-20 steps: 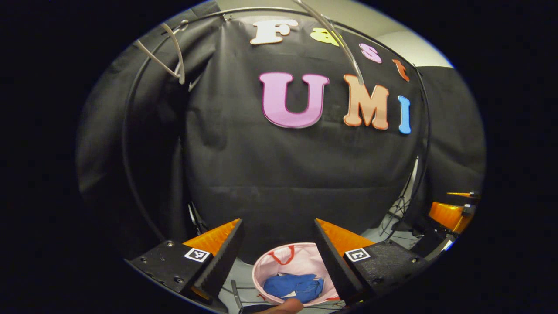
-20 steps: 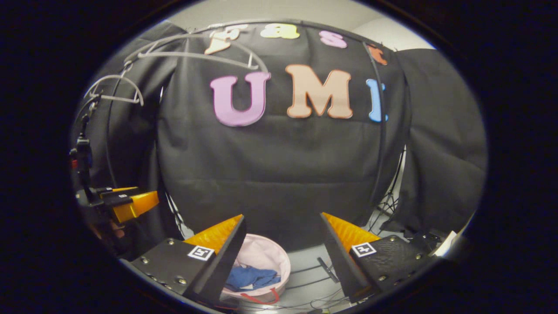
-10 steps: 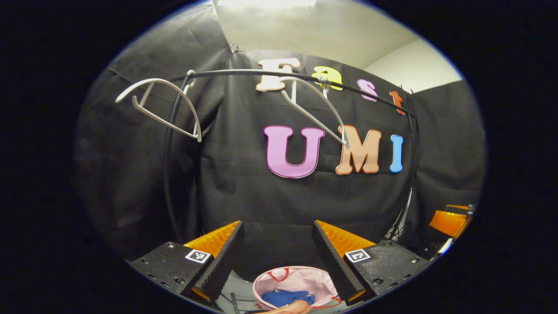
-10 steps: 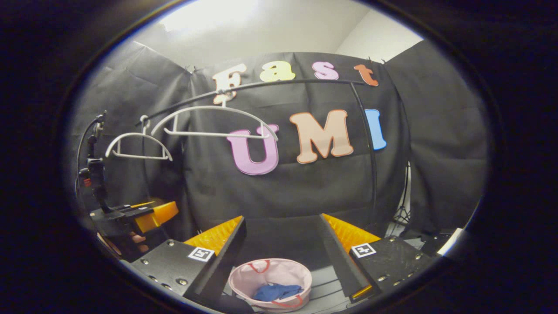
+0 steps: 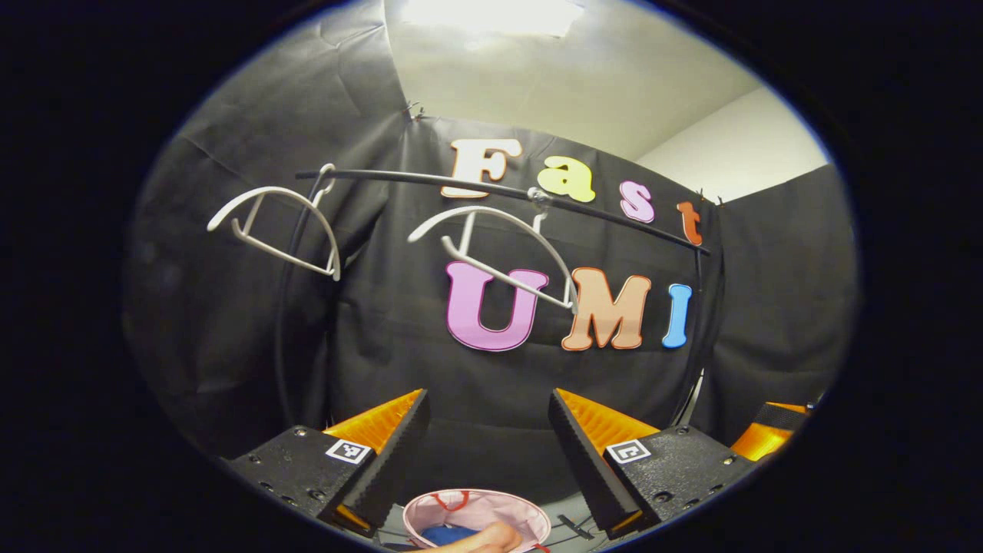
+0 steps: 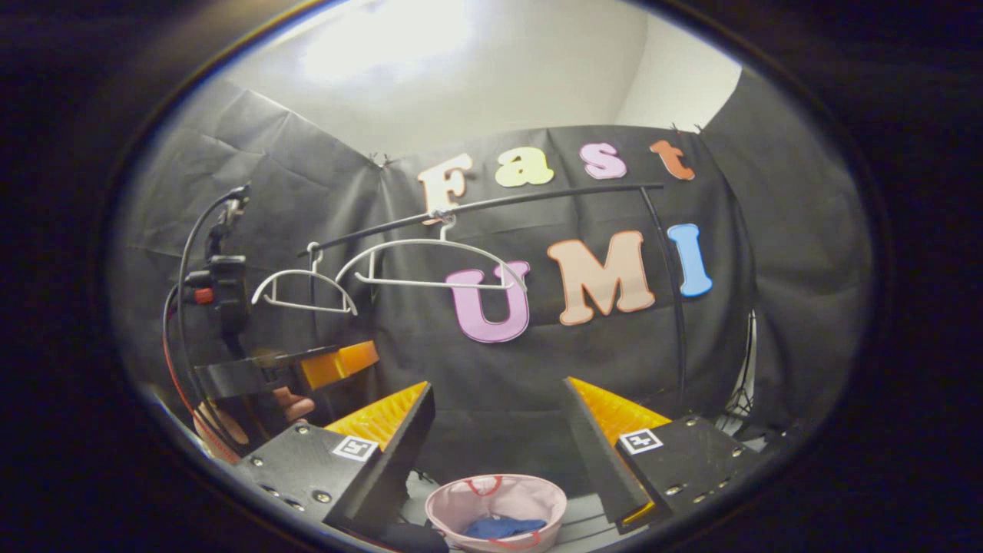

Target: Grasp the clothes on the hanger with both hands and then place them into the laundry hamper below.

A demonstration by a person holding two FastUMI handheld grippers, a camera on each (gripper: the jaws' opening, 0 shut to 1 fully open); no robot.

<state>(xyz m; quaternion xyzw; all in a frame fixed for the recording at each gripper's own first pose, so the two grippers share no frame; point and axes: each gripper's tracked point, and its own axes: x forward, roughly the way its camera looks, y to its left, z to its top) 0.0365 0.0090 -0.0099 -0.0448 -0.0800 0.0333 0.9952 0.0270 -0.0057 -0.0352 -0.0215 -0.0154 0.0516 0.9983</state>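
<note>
Below my two grippers, near the booth floor:

1. Laundry hamper [image 6: 496, 501]: pink, round, red handles on its rim. I see it low between my right gripper's fingers in the right gripper view, and at the bottom edge of the left gripper view. Its mouth is open upward.
2. Blue clothes [image 6: 503, 528]: crumpled inside the hamper, below its rim.
3. Rail [image 6: 491, 206]: a thin black bar running across the upper wall, bending down into a post on the right.
4. Near hanger [image 6: 431, 263]: white, bare, hooked on the rail about mid-span.
5. Far hanger [image 6: 305, 291]: white, bare, toward the rail's left end, apart from the near one.
6. Left gripper [image 5: 488, 418]: fingers spread wide, nothing between them. I see open air from its tips to the black cloth wall.
7. Right gripper [image 6: 499, 411]: fingers likewise spread wide and holding nothing. Both hangers sit well above its tips.
8. Hand [image 6: 294, 402]: in the right gripper view, gripping the left gripper's handle at the left; a cable [image 6: 180, 273] loops above it.
9. Fingertip [image 5: 480, 539]: at the bottom edge of the left gripper view, overlapping the hamper's rim.

Room between the hangers and the hamper is unobstructed.
</note>
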